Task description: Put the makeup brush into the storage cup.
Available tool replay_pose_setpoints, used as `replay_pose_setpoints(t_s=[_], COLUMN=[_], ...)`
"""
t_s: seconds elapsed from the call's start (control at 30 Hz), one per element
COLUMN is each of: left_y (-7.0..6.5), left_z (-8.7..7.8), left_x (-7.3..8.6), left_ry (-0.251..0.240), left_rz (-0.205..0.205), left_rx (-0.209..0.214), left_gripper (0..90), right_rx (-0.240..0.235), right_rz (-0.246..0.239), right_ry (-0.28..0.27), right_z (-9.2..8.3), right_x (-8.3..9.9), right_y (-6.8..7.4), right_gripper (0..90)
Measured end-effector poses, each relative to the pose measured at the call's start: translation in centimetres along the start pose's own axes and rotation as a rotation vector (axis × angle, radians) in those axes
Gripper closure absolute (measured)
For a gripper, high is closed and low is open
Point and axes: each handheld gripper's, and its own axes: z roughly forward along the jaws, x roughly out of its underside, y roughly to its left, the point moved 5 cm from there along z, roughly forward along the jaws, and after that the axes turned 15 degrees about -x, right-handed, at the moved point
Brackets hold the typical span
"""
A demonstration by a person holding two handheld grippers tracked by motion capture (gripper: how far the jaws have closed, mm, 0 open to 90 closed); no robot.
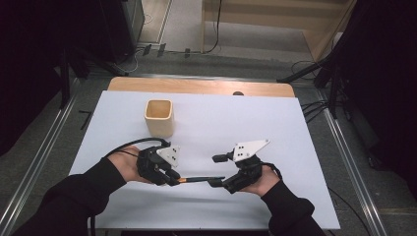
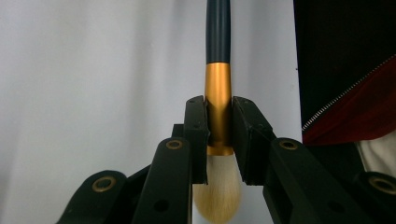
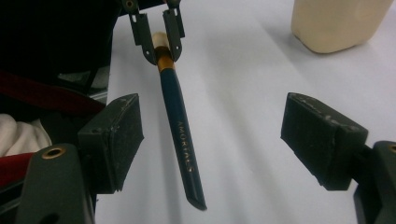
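We see a makeup brush with a dark blue handle, clamped at its gold ferrule by the left gripper, in front of the cream square cup. The right gripper holds its jaws wide apart around the handle's free end, not touching it.

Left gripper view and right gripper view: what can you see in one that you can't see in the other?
The left gripper view alone shows the brush's fluffy bristles up close, below the shut left gripper. The right gripper view alone shows the cream cup, the gold lettering on the dark handle, and the open right gripper around the handle's free end. Both show the brush, its gold band pinched by the left gripper, and the white table.
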Motion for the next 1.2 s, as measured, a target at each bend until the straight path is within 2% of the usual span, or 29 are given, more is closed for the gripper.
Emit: replay_pose_setpoints(t_s=[0.2, 0.27, 0.3, 0.33, 0.47, 0.57, 0.6, 0.67, 0.77, 0.87, 1.03, 1.2], left_y=[0.2, 0.4, 0.3, 0.4, 0.5, 0.6, 0.6, 0.6, 0.6, 0.8, 0.9, 1.0], left_z=[-0.2, -0.2, -0.2, -0.2, -0.1, -0.2, -0.2, -0.2, -0.1, -0.2, -0.2, 0.0], left_x=[-0.5, -0.6, -0.6, -0.6, -0.6, -0.7, -0.7, -0.8, -0.9, -1.0, -1.3, -1.4], left_ry=[0.027, 0.041, 0.034, 0.032, 0.055, 0.07, 0.07, 0.087, 0.096, 0.107, 0.11, 0.117], left_rz=[0.02, 0.046, 0.062, 0.078, 0.1, 0.103, 0.103, 0.122, 0.126, 0.139, 0.15, 0.157], left_rx=[0.009, 0.019, 0.015, 0.008, 0.023, 0.038, 0.038, 0.072, 0.083, 0.083, 0.078, 0.073], left_gripper=[77.1, 77.1, 77.1, 77.1, 77.1, 77.1, 77.1, 77.1, 77.1, 77.1, 77.1, 77.1], right_rx=[-0.017, -0.027, -0.032, -0.036, -0.06, -0.078, -0.078, -0.072, -0.079, -0.095, -0.115, -0.115], right_rz=[0.005, 0.004, 0.006, 0.008, -0.012, -0.022, -0.022, -0.031, -0.023, 0.002, 0.014, -0.006], right_ry=[0.021, 0.037, 0.041, 0.049, 0.071, 0.091, 0.091, 0.099, 0.105, 0.124, 0.138, 0.15], right_z=[0.8, 1.3, 1.5, 1.7, 2.4, 3.0, 3.0, 3.5, 3.9, 4.2, 4.5, 4.7], right_x=[0.1, 0.1, 0.1, 0.2, 0.2, 0.2, 0.2, 0.0, -0.1, 0.1, 0.3, 0.1], right_y=[0.0, 0.0, 0.1, 0.1, 0.3, 0.4, 0.4, 0.5, 0.4, 0.3, 0.3, 0.5], right_gripper=[17.4, 15.8, 16.8, 19.1, 28.3, 37.6, 37.6, 44.4, 49.2, 52.2, 60.7, 70.9])
